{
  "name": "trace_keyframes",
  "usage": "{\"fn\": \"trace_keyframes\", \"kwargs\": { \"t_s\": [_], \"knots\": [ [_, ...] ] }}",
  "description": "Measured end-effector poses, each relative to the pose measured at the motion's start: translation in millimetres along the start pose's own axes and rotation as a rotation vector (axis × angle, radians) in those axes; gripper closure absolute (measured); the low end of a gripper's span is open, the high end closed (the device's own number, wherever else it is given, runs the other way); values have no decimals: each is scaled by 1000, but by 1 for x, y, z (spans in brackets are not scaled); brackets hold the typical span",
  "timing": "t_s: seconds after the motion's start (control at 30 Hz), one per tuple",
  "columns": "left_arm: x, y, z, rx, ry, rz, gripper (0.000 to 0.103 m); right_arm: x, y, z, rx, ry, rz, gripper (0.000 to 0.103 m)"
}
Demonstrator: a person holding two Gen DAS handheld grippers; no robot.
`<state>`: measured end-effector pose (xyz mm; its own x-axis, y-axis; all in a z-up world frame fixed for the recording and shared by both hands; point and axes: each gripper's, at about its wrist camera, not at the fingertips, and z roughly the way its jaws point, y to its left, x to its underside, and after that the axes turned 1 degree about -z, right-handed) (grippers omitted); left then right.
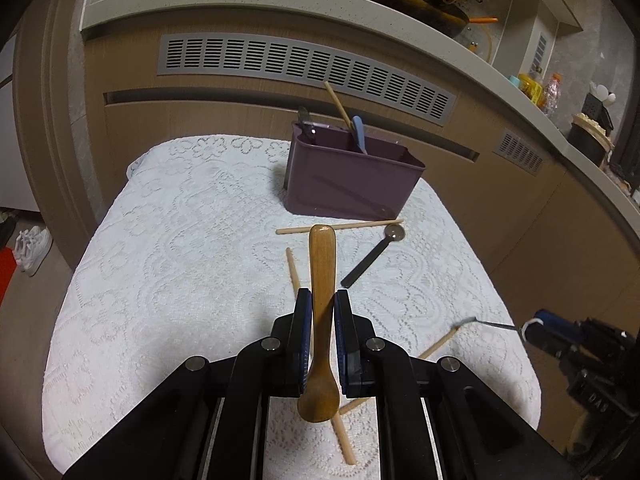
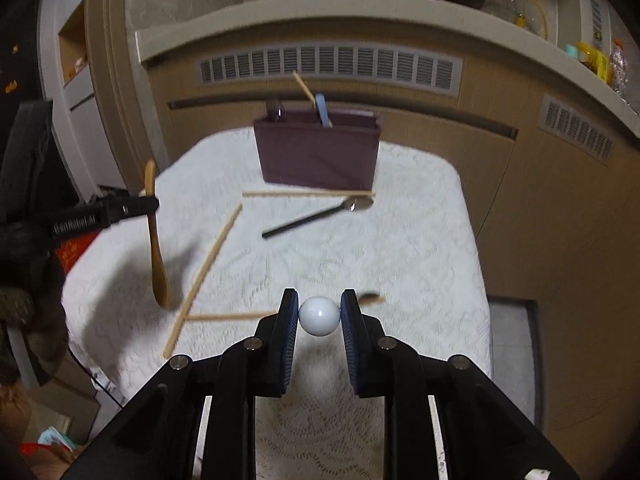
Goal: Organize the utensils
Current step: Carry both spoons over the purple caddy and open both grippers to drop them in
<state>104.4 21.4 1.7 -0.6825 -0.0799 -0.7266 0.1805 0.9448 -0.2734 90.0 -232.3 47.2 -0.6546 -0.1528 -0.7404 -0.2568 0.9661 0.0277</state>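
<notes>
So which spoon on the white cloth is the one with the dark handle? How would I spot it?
Find the purple bin at the far end of the lace-covered table. Just in front of it a chopstick lies crosswise, and the black-handled spoon lies by its right end. It is the only loose utensil with a shiny metal bowl; the others are wood.

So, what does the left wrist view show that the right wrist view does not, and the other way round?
Only the left wrist view shows the left gripper from close by, its pads pressed on the handle of the wooden spoon, and white shoes on the floor.

Only the right wrist view shows the right gripper closed on a white ball-shaped end of some item.

Both show the purple holder with utensils in it, the black-handled spoon, loose chopsticks and the lace cloth.
</notes>
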Motion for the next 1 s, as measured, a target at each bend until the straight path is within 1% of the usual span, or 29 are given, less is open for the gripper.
{"fn": "trace_keyframes", "kwargs": {
  "t_s": [0.13, 0.3, 0.37, 0.43, 0.5, 0.57, 0.63, 0.7, 0.77, 0.87, 0.93, 1.0],
  "knots": [
    [-2, -7, -9, 27, -20, 9, 92, -14, 4, -10, -19, -34, -4, 82],
    [-7, -14, -23, 47, -56, 20, 92, -23, 6, -18, -80, -57, 14, 82],
    [-12, -17, -29, 60, -80, 19, 92, -25, 6, -21, -85, -72, 19, 82],
    [-22, -19, -34, 76, -95, 22, 92, -31, 4, -25, -109, -83, 36, 82],
    [-41, -26, -41, 102, -123, 44, 92, -51, 0, -35, -138, -116, 47, 82],
    [-73, -37, -56, 118, -188, 87, 92, -80, -3, -50, -156, -171, 40, 82],
    [-102, -45, -69, 142, -247, 111, 92, -115, -6, -67, -172, -230, 19, 82],
    [-138, -54, -84, 151, -323, 139, 92, -152, -6, -78, -165, -291, -5, 82],
    [-174, -64, -93, 133, -405, 170, 92, -188, -8, -83, -139, -338, -21, 82],
    [-212, -69, -89, 130, -469, 176, 92, -231, -15, -74, -120, -372, -5, 82],
    [-230, -66, -76, 124, -488, 171, 92, -249, -23, -59, -103, -374, 21, 82],
    [-241, -62, -58, 125, -479, 165, 92, -257, -34, -38, -103, -360, 53, 82]
  ]
}}
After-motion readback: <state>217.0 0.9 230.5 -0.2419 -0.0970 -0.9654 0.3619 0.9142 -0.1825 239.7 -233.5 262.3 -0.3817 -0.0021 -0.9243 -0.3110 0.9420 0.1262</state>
